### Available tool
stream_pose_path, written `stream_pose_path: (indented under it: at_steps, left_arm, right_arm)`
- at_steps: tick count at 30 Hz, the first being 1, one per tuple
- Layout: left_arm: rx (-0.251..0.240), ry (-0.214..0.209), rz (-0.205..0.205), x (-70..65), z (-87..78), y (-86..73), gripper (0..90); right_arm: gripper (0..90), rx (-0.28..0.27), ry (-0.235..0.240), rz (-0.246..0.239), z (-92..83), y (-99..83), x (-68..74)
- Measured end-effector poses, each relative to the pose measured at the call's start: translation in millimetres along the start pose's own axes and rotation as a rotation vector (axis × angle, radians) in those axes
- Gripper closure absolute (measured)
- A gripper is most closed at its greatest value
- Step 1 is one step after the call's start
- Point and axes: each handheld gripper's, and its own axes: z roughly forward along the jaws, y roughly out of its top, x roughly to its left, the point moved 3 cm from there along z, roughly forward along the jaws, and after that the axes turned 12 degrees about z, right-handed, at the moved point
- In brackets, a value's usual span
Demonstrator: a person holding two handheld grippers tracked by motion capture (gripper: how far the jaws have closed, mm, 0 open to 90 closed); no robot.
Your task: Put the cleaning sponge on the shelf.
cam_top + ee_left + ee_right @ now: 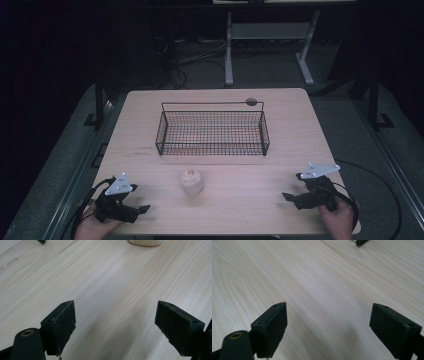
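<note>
A pale, rounded ball of twine (pixel 192 181) stands on the wooden table (pixel 240 200) in front of a black wire basket (pixel 212 131). My left gripper (pixel 140 210) rests near the front left corner, open, with bare wood between its jaws. In the left gripper view the gripper (pixel 115 320) points toward the twine ball (pixel 146 242) at the top edge. My right gripper (pixel 289 198) sits near the front right, also open and holding nothing. Its own view has the gripper (pixel 328 322) over bare wood, with a corner of the basket (pixel 359 242) far ahead.
The basket has a long wire handle (pixel 210 103) along its back with a round knob (pixel 251 102). Cables (pixel 380 180) trail off the table's right side. Beyond the table, white desk legs (pixel 229 50) stand on a dark floor.
</note>
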Motion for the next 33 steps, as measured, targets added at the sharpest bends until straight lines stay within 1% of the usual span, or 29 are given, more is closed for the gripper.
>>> stream_pose_path:
  at_steps: [6, 8, 19, 23, 26, 33]
  left_arm:
    - [-0.01, -0.007, 0.001, 0.3, -0.5, 1.1, 16.1]
    - [-0.007, -0.01, 0.002, -0.1, 0.1, 1.4, 16.1]
    - [-0.009, -0.027, 0.03, -5.9, 2.5, 9.7, 16.1]
    - [-0.002, -0.034, 0.039, -7.4, 3.6, 11.5, 16.1]
    - [-0.003, -0.036, 0.034, -7.5, 4.3, 12.1, 16.1]
    - [-0.002, -0.039, 0.037, -8.9, 6.0, 13.5, 16.4]
  right_arm:
    - [14.2, -0.001, 0.002, -0.002, -1.2, -1.1, 1.2]
    - [14.2, -0.001, 0.002, -0.001, -1.0, -0.9, 1.1]
    - [14.2, 0.002, 0.007, -0.008, 0.6, -0.3, 2.8]
    - [14.2, 0.001, 0.009, -0.005, 0.9, -0.2, 3.3]
    - [14.2, 0.003, 0.012, -0.015, 1.6, 0.3, 3.7]
    - [14.2, 0.002, 0.014, -0.014, 1.8, 0.5, 4.2]
